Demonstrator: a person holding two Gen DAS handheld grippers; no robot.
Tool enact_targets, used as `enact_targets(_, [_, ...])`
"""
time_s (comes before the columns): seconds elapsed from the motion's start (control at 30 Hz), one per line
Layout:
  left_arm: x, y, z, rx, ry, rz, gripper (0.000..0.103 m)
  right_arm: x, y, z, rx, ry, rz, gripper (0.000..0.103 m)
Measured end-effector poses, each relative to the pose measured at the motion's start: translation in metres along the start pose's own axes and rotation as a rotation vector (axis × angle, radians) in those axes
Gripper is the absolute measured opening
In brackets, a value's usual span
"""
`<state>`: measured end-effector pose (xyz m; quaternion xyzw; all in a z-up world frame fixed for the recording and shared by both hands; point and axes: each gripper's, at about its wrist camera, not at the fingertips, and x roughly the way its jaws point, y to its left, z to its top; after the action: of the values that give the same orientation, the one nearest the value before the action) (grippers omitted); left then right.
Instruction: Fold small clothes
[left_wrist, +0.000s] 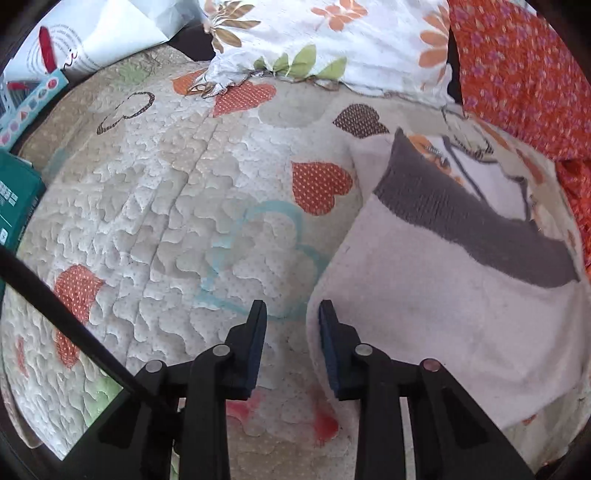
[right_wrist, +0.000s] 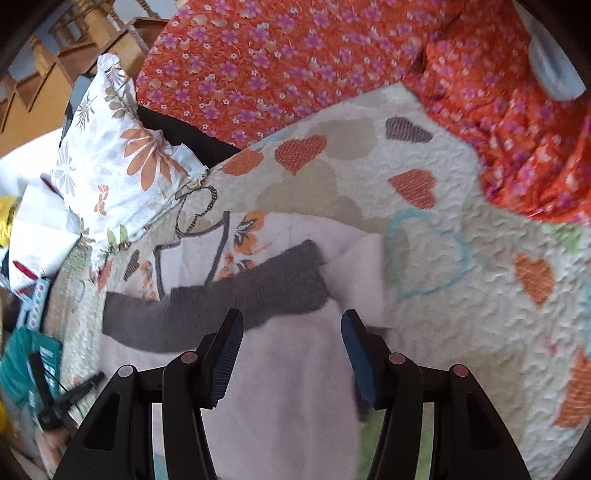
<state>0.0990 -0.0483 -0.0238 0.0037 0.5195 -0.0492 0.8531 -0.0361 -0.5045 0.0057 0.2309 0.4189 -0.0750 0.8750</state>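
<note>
A small pale fleece garment (left_wrist: 436, 314) with a dark grey band (left_wrist: 461, 221) lies on the heart-patterned quilt (left_wrist: 166, 206). In the left wrist view it is to the right, and my left gripper (left_wrist: 291, 306) is open and empty over its left edge. In the right wrist view the garment (right_wrist: 291, 369) lies under my right gripper (right_wrist: 291, 317), which is open and empty, just below the grey band (right_wrist: 240, 302). A second flowered pale garment (right_wrist: 207, 251) with grey trim lies behind it.
A white flowered pillow (left_wrist: 325, 40) and an orange flowered cover (left_wrist: 524, 74) lie at the far side of the quilt. Papers (left_wrist: 92, 40) and a teal box (left_wrist: 14, 199) sit at the left. My left gripper shows at the left of the right wrist view (right_wrist: 70, 398).
</note>
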Motion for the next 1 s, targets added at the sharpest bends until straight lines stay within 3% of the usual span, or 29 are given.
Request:
enact_targets(0.1, [-0.01, 0.004, -0.005, -0.009, -0.015, -0.044, 0.028, -0.007, -0.003, -0.02, -0.048, 0.051, 0.008, 0.06])
enact_targets(0.23, [-0.024, -0.004, -0.02, 0.054, -0.032, -0.089, 0.029, -0.006, -0.01, -0.065, -0.131, 0.16, 0.035, 0.06])
enact_targets(0.33, [-0.025, -0.015, -0.028, 0.113, -0.002, -0.177, 0.046, 0.003, -0.011, -0.096, -0.2, 0.227, 0.041, 0.06])
enact_targets(0.37, [-0.025, -0.017, -0.032, 0.13, 0.014, -0.195, 0.046, 0.005, -0.011, -0.101, -0.213, 0.237, 0.047, 0.058])
enact_targets(0.4, [-0.023, -0.019, -0.034, 0.145, 0.032, -0.202, 0.046, 0.005, -0.011, -0.104, -0.22, 0.24, 0.053, 0.05])
enact_targets(0.43, [-0.018, -0.021, -0.036, 0.171, 0.062, -0.204, 0.046, 0.004, -0.011, -0.105, -0.222, 0.24, 0.052, 0.021])
enact_targets(0.47, [-0.015, -0.021, -0.038, 0.197, 0.085, -0.2, 0.04, 0.002, -0.013, -0.104, -0.218, 0.237, 0.05, 0.009])
enact_targets(0.5, [-0.014, -0.02, -0.038, 0.213, 0.089, -0.201, 0.037, -0.001, -0.015, -0.103, -0.211, 0.227, 0.049, 0.009])
enact_targets(0.57, [-0.018, -0.015, -0.033, 0.215, 0.078, -0.202, 0.02, -0.008, -0.021, -0.098, -0.206, 0.204, 0.011, 0.008])
enact_targets(0.6, [-0.023, -0.011, -0.029, 0.213, 0.06, -0.174, 0.016, -0.011, -0.024, -0.095, -0.204, 0.194, -0.018, 0.008])
enact_targets(0.63, [-0.028, -0.006, -0.026, 0.22, 0.029, -0.101, 0.005, -0.014, -0.028, -0.094, -0.201, 0.189, -0.036, 0.007])
enact_targets(0.73, [-0.035, 0.007, -0.02, 0.267, -0.044, 0.167, 0.004, -0.023, -0.042, -0.088, -0.174, 0.17, -0.096, 0.006])
enact_targets(0.77, [-0.035, 0.015, -0.017, 0.254, -0.05, 0.223, 0.004, -0.024, -0.043, -0.087, -0.173, 0.168, -0.119, 0.006])
enact_targets(0.8, [-0.036, 0.026, -0.014, 0.209, -0.048, 0.232, 0.004, -0.024, -0.043, -0.086, -0.183, 0.161, -0.168, 0.006])
enact_targets(0.87, [-0.038, 0.04, -0.012, 0.126, -0.033, 0.142, 0.004, -0.025, -0.044, -0.085, -0.23, 0.136, -0.313, 0.003])
enact_targets(0.9, [-0.041, 0.044, -0.013, 0.095, -0.033, 0.057, 0.004, -0.026, -0.046, -0.084, -0.232, 0.13, -0.342, 0.003])
enact_targets(1.0, [-0.046, 0.039, -0.02, 0.075, -0.025, -0.142, 0.016, -0.035, -0.058, -0.074, -0.161, 0.11, -0.32, 0.003])
